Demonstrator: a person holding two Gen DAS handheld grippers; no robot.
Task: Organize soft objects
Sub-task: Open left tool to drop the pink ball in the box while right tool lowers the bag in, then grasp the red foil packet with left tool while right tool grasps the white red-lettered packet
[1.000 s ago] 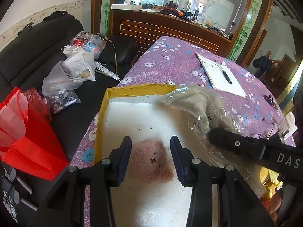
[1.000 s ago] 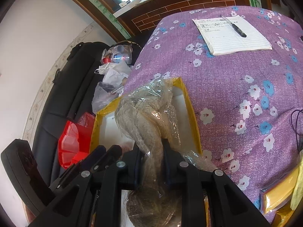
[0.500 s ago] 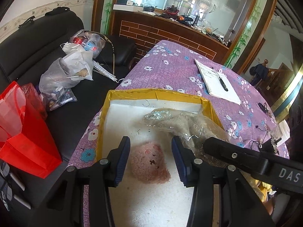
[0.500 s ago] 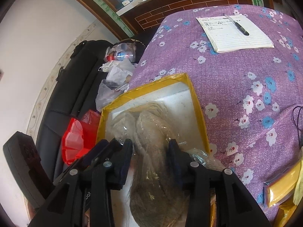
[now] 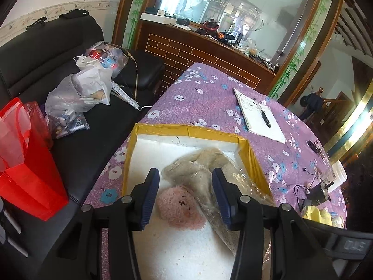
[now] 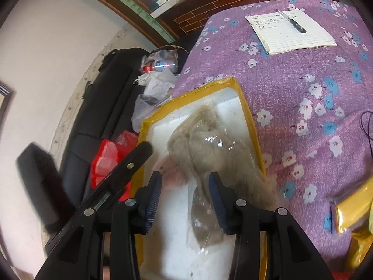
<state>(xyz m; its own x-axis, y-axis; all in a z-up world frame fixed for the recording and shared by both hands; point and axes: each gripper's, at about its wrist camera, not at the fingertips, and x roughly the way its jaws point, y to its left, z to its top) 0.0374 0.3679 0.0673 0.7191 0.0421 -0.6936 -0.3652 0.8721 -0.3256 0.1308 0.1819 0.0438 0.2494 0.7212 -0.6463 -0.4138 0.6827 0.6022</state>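
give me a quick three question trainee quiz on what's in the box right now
1. True or false: the beige fluffy item in clear plastic wrap lies inside the yellow-rimmed white foam box.
2. Which soft thing lies beside it in the box? A) pink fuzzy ball B) blue sock C) green towel
3. What rests on the white lined notepad on the purple flowered tablecloth?

Key:
1. True. The right gripper has just been opening its jaws; they stand apart and do not press the item.
2. A, the pink fuzzy ball, seen between the open jaws of the left gripper.
3. A black pen.
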